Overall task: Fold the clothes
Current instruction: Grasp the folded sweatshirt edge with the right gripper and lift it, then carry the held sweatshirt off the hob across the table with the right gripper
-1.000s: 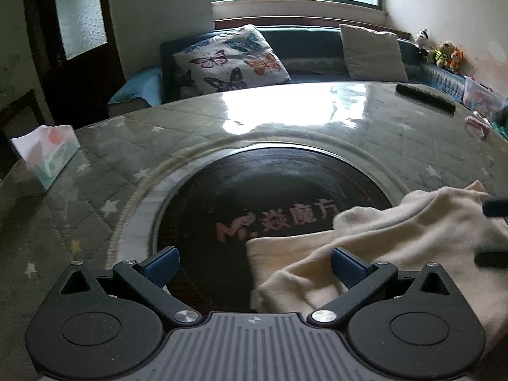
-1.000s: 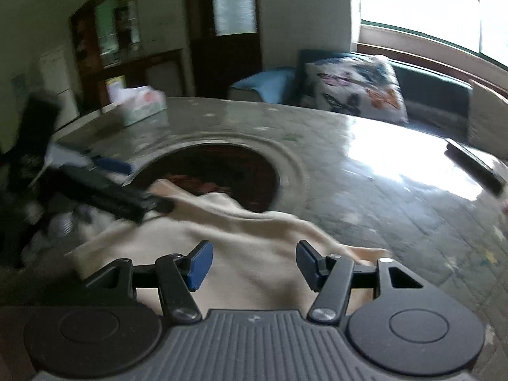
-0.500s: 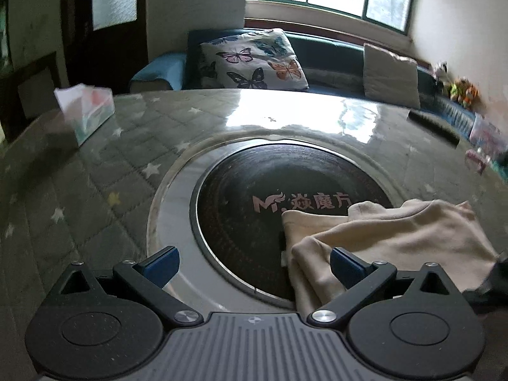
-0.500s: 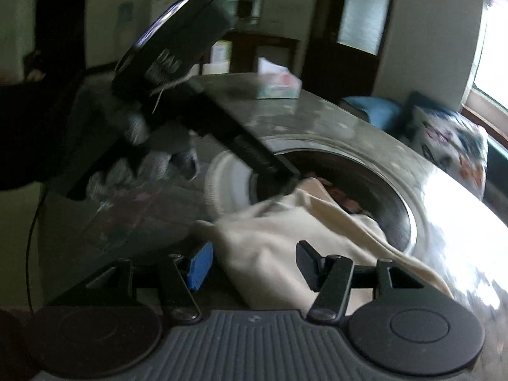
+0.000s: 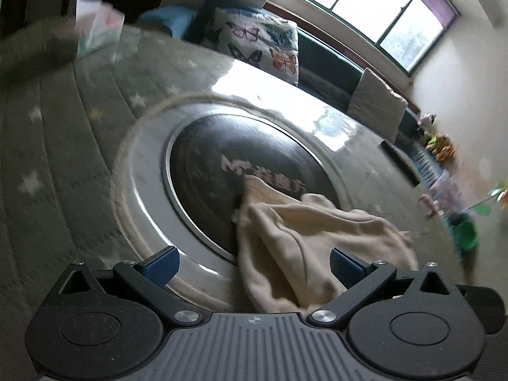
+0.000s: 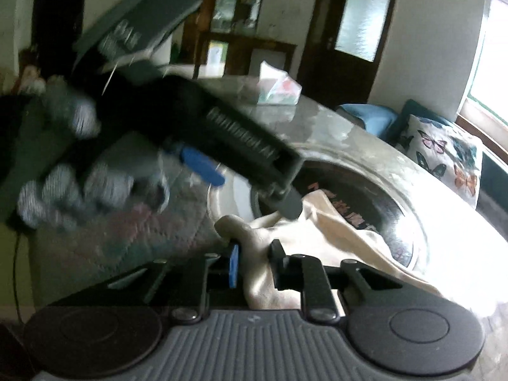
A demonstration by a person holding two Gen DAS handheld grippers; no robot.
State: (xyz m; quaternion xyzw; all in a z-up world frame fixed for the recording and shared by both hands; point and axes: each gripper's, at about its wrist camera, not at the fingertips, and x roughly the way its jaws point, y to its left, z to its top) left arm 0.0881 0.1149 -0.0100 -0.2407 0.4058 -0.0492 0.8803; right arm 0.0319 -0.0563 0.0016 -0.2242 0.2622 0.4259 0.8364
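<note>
A cream garment [image 5: 317,238] lies crumpled on the round table, partly over the dark centre disc [image 5: 241,171]. My left gripper [image 5: 254,263] is open wide. The garment's near fold lies between its fingers, close to the right pad, and neither pad presses on it. In the right wrist view the garment [image 6: 336,238] bunches up at its near edge. My right gripper [image 6: 254,263] is closing, and its pads pinch that bunched edge. A gloved hand [image 6: 73,190] holds the left gripper from the upper left, one dark finger [image 6: 290,204] touching the cloth.
A tissue box [image 5: 98,28] stands at the table's far left edge. A dark remote [image 5: 400,165] and a green pot [image 5: 466,231] sit at the right. Behind the table a sofa holds a butterfly cushion [image 5: 263,44]. The table [image 5: 63,158] has a quilted star cover.
The right gripper's jaws have drawn together on the garment's edge. Both views have rolled and swung sideways. The garment is more bunched, and the left gripper stays open beside it.
</note>
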